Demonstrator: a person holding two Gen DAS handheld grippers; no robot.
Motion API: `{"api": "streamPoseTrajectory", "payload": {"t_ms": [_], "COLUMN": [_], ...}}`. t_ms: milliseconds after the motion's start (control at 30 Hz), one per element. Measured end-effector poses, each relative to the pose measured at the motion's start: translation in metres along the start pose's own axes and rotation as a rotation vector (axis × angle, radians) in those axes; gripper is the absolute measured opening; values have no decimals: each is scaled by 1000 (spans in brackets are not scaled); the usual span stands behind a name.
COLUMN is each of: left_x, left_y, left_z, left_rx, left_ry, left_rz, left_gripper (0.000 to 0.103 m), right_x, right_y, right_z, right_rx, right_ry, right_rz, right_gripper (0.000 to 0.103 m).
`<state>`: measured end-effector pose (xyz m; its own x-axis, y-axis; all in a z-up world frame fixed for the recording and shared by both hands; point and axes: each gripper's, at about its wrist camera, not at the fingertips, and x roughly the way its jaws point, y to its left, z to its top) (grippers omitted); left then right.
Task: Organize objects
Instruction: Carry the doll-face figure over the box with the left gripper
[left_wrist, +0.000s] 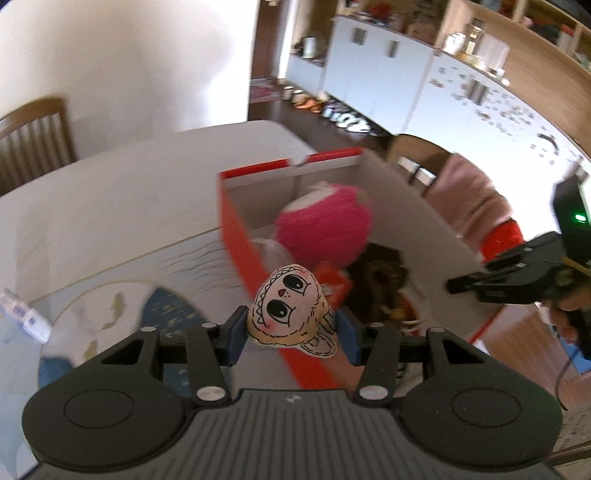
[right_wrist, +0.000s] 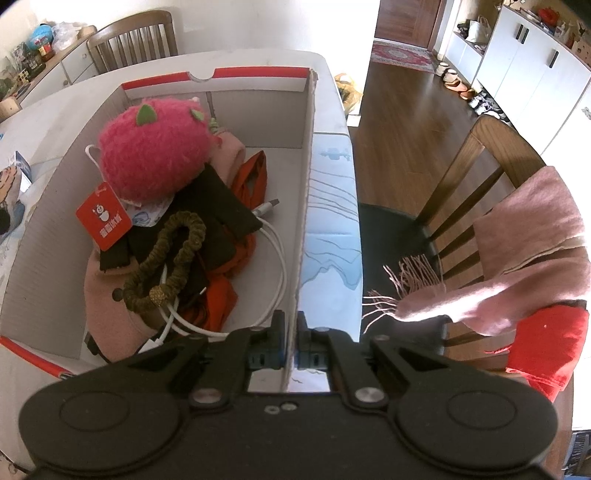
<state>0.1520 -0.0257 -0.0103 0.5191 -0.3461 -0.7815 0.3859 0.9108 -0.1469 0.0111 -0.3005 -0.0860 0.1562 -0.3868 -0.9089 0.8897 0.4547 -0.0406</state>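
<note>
My left gripper is shut on a small cartoon-face doll, held above the near red wall of the cardboard box. Inside the box lie a pink fuzzy plush, a red tag, an olive hair tie, a white cable, and dark and orange cloths. My right gripper is shut on the box's right wall, one pad on each side of it. In the left wrist view that right gripper shows at the box's right edge.
The box sits on a white table with a printed mat. A wooden chair draped with a pink scarf and a red cloth stands to the right. Another chair is behind the table.
</note>
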Motion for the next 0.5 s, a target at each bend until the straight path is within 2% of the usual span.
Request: {"api": "streamPoseTrajectory", "payload": {"t_ms": [333,500], "left_x": [29,52], "left_y": [-60,-77], "left_z": [14,14], "left_rx": [173,206], "left_ry": [55,101], "left_rz": [-73,-89], "left_gripper": [50,50], "right_x": [1,1], "right_y": [0,0], "right_z": [1,1], "right_rx": [-8,-5], "right_ry": [1,1], "right_rz": [-6,-6], "right_gripper": [3,3]}}
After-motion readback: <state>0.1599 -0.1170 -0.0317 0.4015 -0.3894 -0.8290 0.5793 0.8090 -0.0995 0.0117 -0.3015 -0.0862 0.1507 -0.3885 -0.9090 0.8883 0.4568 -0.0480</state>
